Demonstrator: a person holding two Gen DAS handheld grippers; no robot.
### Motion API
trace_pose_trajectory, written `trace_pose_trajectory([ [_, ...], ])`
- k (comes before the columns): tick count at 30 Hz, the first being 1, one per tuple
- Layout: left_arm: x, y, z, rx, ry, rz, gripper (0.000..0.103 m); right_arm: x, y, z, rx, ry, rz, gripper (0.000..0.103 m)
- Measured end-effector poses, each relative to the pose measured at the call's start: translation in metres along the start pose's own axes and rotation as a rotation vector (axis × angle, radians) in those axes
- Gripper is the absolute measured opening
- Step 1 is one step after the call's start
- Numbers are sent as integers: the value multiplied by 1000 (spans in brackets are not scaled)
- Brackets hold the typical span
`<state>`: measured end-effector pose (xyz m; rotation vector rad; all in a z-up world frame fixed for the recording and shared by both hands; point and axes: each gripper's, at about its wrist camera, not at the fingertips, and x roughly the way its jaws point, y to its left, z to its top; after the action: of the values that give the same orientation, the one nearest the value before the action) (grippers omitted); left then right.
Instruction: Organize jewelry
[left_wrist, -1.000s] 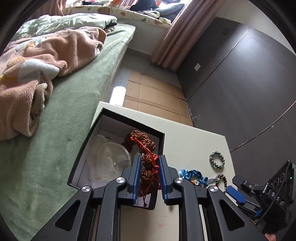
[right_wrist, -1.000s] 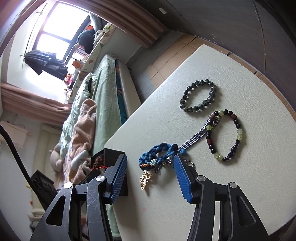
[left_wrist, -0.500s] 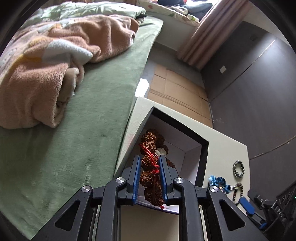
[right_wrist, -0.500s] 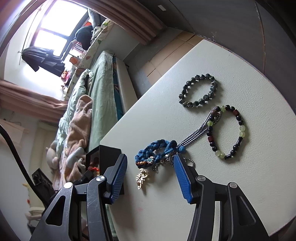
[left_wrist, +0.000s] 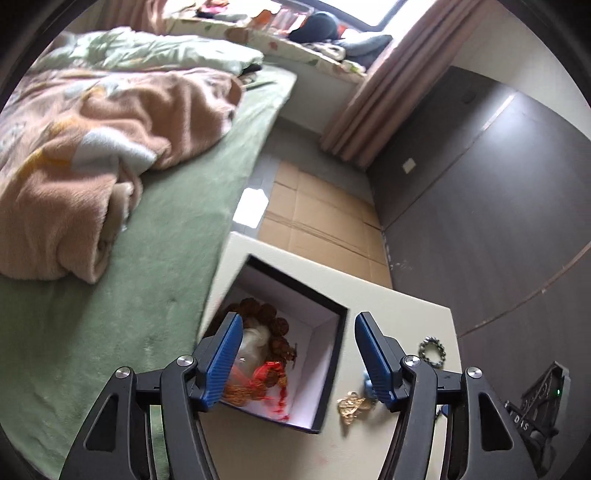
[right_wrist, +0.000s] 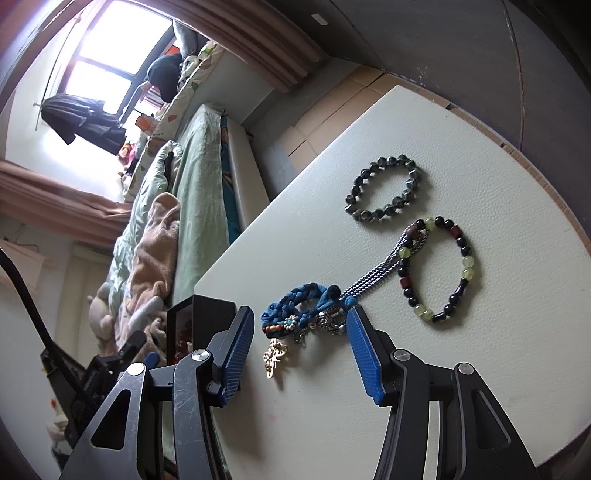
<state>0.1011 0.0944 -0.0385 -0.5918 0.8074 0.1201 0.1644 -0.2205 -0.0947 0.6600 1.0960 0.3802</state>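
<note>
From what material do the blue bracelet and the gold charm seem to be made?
The blue bracelet looks like braided cloth cord: matte, with soft plaited strands. The gold charm looks like thin metal with a pale shine and cut-out shape, though it could be plated plastic.

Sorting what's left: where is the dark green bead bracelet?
In the right wrist view, the dark green bead bracelet lies on the table, upper right, just above the multicolour bead bracelet.
</note>
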Motion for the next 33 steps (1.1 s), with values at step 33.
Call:
trace_pose_trajectory([
  [33, 107, -107, -74, 326, 210, 42, 59, -16, -40, 28, -40, -2, -324, 53],
])
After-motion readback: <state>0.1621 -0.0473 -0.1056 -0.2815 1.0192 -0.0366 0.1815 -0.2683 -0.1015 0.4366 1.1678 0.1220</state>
